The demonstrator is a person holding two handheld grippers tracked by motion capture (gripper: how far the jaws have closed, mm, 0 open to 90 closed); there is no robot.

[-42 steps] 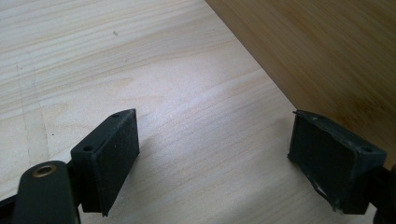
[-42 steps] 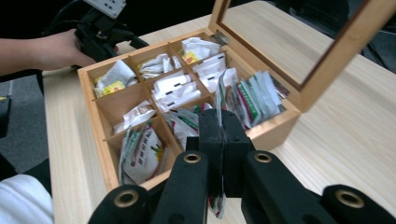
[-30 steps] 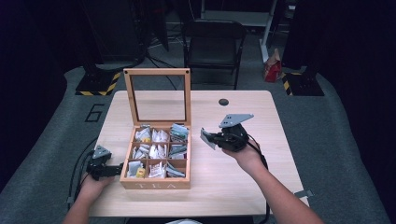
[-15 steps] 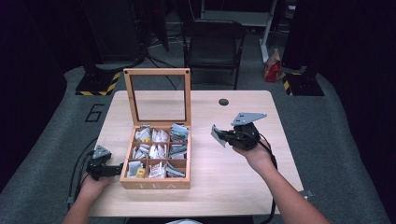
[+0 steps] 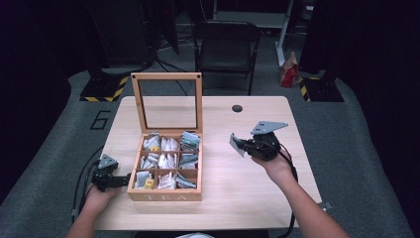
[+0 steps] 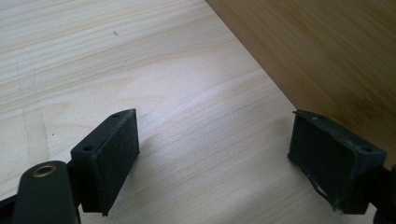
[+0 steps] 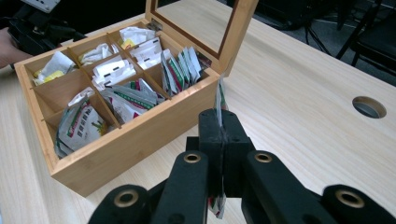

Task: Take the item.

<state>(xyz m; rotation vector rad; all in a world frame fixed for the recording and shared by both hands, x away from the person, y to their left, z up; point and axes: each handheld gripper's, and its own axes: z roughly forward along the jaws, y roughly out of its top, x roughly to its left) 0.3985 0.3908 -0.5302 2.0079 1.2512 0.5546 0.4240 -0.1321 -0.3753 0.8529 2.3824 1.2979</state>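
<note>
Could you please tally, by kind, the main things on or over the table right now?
Wooden tea box with open lid: 1
Tea packets held over the table, in the right tongs: 1
Handheld tongs: 2, counting the left tongs
Cable holes in the table: 1
Total: 5

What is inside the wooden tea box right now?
The wooden tea box stands with its lid up; its compartments hold tea packets, mostly white and green. What lies beneath the packets is covered. The right gripper pinches one packet outside it.
</note>
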